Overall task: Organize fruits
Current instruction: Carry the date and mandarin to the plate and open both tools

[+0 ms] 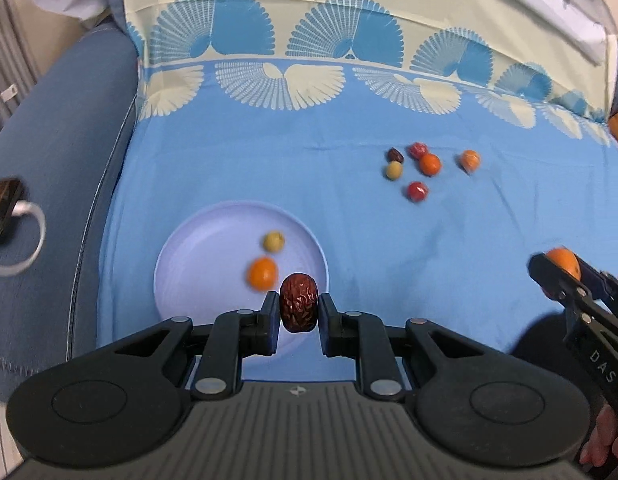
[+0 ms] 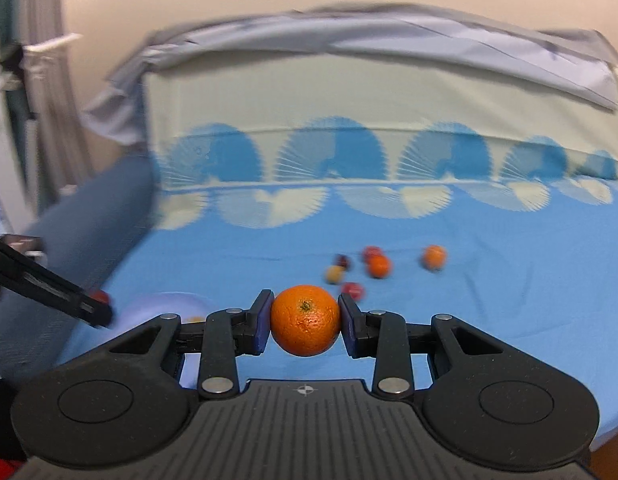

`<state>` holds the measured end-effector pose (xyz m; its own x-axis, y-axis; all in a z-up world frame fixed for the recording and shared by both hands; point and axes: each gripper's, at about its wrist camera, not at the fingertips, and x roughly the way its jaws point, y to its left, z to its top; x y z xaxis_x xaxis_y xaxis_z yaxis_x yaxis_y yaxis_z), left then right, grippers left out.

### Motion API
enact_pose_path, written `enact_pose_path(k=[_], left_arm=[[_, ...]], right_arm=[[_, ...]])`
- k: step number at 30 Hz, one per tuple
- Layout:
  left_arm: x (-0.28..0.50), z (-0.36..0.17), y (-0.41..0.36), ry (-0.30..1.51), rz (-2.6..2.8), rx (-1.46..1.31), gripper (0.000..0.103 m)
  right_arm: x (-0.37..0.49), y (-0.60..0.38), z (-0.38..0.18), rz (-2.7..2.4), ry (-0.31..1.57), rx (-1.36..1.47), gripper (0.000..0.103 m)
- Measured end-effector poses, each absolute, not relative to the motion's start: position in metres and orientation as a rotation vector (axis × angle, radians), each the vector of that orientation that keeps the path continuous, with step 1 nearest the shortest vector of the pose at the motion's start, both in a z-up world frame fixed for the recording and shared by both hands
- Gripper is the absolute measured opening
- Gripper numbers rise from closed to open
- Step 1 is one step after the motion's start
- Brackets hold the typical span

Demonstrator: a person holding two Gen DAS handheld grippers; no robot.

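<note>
My left gripper (image 1: 299, 308) is shut on a wrinkled red date (image 1: 299, 303), held over the near right rim of a pale lilac plate (image 1: 197, 264). On the plate lie a small orange (image 1: 262, 273) and a yellow-green fruit (image 1: 273, 241). My right gripper (image 2: 305, 320) is shut on an orange (image 2: 305, 320); it also shows in the left wrist view (image 1: 559, 276), off to the plate's right. Several loose fruits (image 1: 423, 168) lie in a cluster on the blue cloth further back, also in the right wrist view (image 2: 373, 268).
A blue patterned cloth (image 1: 349, 220) covers a sofa seat, with the backrest (image 1: 309, 8) behind. A dark blue armrest (image 1: 61, 160) at left carries a phone with a white cable (image 1: 13, 216). The left gripper shows in the right wrist view (image 2: 81, 304).
</note>
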<state>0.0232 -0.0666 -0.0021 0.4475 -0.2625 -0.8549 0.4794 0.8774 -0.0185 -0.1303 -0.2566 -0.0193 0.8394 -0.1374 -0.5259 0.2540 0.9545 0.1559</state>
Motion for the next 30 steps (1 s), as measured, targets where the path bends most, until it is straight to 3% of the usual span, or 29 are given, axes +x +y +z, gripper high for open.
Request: enact_pose_path(k=[12,30], left_arm=[[-0.056,0.029,0.001,0.881,-0.407,0.189,0.021],[-0.069,0.038,0.02,0.852,-0.411,0.124,0.021]], right_arm=[[-0.185,-0.176,0.029,-0.037,0.46,0.138,0.037],[-0.192,-0.153,0.043,-0.016,0.452,0.061,0.037]])
